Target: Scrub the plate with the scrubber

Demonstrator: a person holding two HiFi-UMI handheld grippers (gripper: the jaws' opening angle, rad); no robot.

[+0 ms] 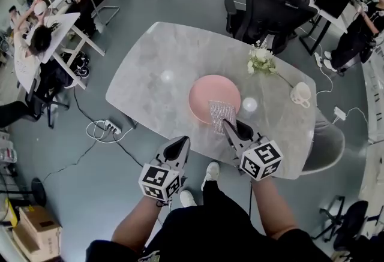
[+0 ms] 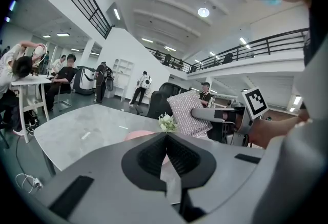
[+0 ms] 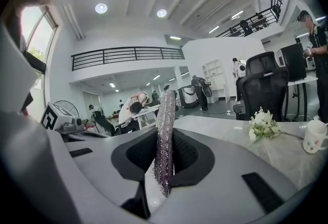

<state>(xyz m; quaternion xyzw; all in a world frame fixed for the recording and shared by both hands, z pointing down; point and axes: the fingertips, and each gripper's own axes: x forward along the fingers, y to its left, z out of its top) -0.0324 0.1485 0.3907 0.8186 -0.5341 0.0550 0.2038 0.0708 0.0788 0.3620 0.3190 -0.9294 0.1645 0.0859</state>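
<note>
1. Head view: a pink plate (image 1: 210, 94) lies near the middle of a grey marbled table (image 1: 150, 75).
2. The right gripper (image 1: 228, 126) holds a silvery, glittering scrubber (image 1: 221, 114). The pad lies flat over the plate's near rim, partly above the pink surface and partly above the table. Whether it touches the plate cannot be told from here.
3. The left gripper (image 1: 179, 145) hovers at the table's near edge, beside the right one and short of the plate.
4. Farther right on the table are a small bunch of white flowers (image 1: 260, 60) and a white mug (image 1: 300, 94), both apart from the plate. A black office chair (image 1: 271, 10) stands behind the table.
5. Left gripper view: the left gripper's jaws are pressed together with nothing between them. Past their tips shows a sliver of the pink plate. To the right, above the table, the scrubber sticks out from the right gripper, its broad face turned this way, with the flowers just beside it.
6. Right gripper view: the right gripper's jaws are clamped on the scrubber, which stands edge-on between the pads and reaches up past the tips. The flowers and the mug are on the table at the right, and the office chair rises behind them.
</note>
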